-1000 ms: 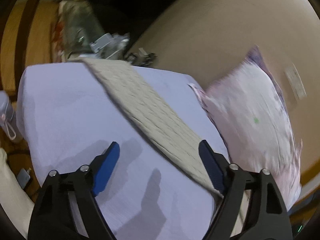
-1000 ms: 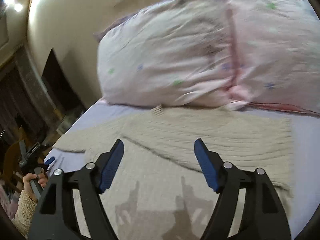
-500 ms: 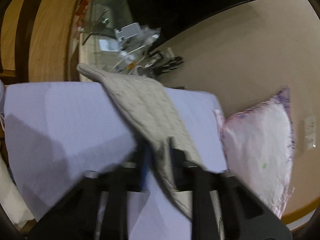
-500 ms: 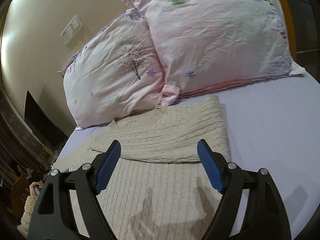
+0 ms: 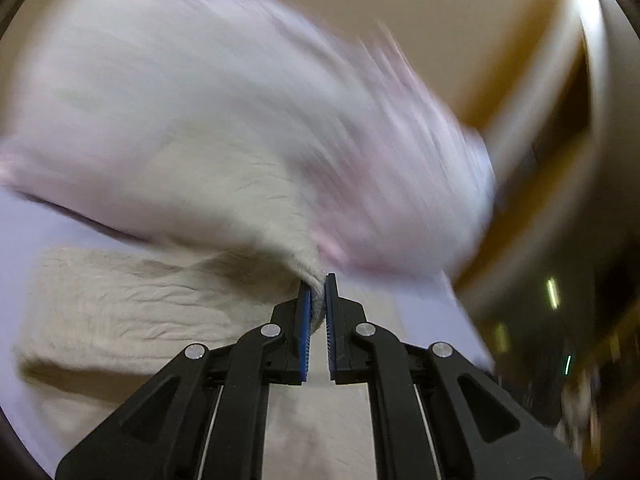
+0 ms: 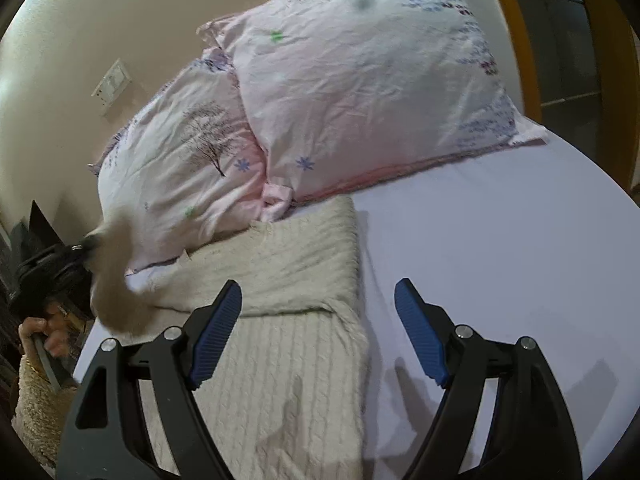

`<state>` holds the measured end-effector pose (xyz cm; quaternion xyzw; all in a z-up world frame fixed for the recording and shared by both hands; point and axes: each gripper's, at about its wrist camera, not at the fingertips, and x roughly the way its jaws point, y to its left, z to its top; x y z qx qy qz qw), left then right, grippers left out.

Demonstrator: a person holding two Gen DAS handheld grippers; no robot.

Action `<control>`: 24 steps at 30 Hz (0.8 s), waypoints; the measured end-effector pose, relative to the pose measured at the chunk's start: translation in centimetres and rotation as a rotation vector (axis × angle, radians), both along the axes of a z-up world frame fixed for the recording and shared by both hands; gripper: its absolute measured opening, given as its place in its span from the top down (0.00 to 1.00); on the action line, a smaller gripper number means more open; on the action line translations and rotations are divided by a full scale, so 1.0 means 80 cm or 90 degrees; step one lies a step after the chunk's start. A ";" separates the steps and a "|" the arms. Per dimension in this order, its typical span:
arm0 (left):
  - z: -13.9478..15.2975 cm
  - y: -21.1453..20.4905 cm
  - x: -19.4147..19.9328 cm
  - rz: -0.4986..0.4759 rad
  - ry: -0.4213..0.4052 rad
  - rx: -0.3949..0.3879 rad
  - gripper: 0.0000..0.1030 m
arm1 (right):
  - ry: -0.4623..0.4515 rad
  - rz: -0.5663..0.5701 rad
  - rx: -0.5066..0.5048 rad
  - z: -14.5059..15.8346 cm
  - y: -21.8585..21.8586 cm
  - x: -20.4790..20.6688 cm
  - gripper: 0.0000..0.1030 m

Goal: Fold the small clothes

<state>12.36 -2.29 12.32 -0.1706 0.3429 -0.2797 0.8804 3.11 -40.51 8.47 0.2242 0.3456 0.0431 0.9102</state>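
A cream cable-knit sweater [image 6: 276, 340] lies flat on the lilac bed sheet [image 6: 500, 260], one sleeve folded across its top. My left gripper [image 5: 317, 292] is shut on the other sleeve [image 5: 240, 200] and holds it lifted above the sweater [image 5: 128, 312]; the view is blurred by motion. In the right wrist view the left gripper [image 6: 86, 246] is at the far left, with the raised sleeve [image 6: 116, 276] hanging from it. My right gripper [image 6: 318, 334] is open and empty, over the sweater's right edge.
Two pink floral pillows [image 6: 360, 80] lean at the head of the bed, touching the sweater's top edge; they also show blurred in the left wrist view [image 5: 200, 100]. A cream wall with a switch plate [image 6: 112, 86] is behind. A wooden frame [image 6: 516, 40] is at the right.
My left gripper has shut on the sleeve, lifted it and swung it toward the pillows. My right gripper has shifted right, still open.
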 end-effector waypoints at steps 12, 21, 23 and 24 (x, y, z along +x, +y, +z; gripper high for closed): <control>-0.016 0.119 -0.167 -0.020 0.001 0.027 0.90 | 0.026 0.109 0.121 -0.019 -0.033 -0.136 0.11; -0.114 0.252 -0.318 0.078 0.081 -0.016 0.36 | 0.155 0.196 0.281 -0.100 -0.017 -0.216 0.17; -0.148 0.251 -0.323 0.080 0.110 -0.041 0.36 | 0.169 0.201 0.353 -0.129 -0.013 -0.209 0.25; -0.161 0.247 -0.321 0.078 0.123 -0.047 0.36 | 0.172 0.204 0.377 -0.139 -0.010 -0.205 0.32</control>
